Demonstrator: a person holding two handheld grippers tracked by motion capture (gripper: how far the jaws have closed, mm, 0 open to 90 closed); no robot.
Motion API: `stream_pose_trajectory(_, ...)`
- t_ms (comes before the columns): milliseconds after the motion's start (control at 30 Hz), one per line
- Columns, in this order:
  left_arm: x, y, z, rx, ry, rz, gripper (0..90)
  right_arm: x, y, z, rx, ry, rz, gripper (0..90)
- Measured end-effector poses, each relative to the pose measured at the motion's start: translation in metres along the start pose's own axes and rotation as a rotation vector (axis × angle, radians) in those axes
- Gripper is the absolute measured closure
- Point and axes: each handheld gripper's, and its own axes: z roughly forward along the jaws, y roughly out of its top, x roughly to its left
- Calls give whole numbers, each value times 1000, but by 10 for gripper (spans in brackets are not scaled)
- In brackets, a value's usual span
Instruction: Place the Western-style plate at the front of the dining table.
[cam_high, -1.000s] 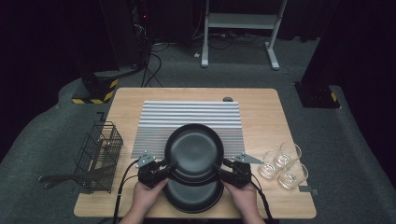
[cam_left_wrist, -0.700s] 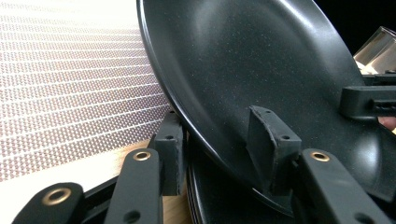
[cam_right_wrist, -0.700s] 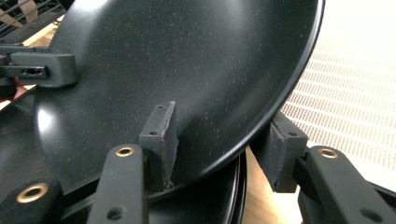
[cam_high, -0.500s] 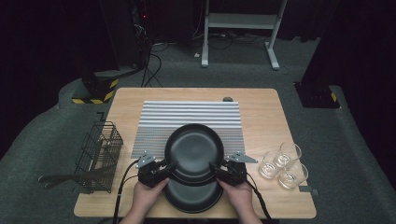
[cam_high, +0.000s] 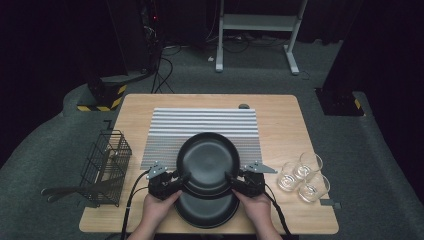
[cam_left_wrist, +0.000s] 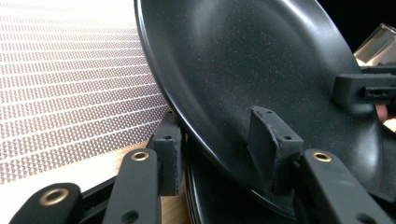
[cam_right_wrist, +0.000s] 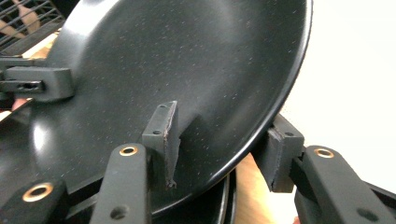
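light: table lit from above, surroundings dark | glare: soft on black plate (cam_left_wrist: 261, 60) | focus: slightly soft

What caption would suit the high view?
Two hand-held grippers, left and right, lift the top black plate from its stack.

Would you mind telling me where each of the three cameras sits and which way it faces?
High view: fixed above the person's side, looking forward and down on the table; both hands, the left gripper and the right gripper show, each on the rim of the top plate.
Left gripper view: rides the left gripper, looking along its jaws across the top plate toward the striped mat.
Right gripper view: rides the right gripper, looking across the top plate.
Shared: all three show the top plate over a stack beneath.
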Motion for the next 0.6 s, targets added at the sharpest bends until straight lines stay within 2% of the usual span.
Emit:
stream_pose_trajectory(100, 0, 1, -1, 10, 0, -1, 571, 1, 1, -1, 0, -16, 4, 546)
stream_pose_trajectory(400, 2, 3, -1, 20, -5, -12, 578, 0, 3, -1, -19, -14, 1, 576)
stream_pose_trajectory(600, 0, 4, -3, -16, -9, -3, 585, 0, 3, -4, -57, -14, 10, 591)
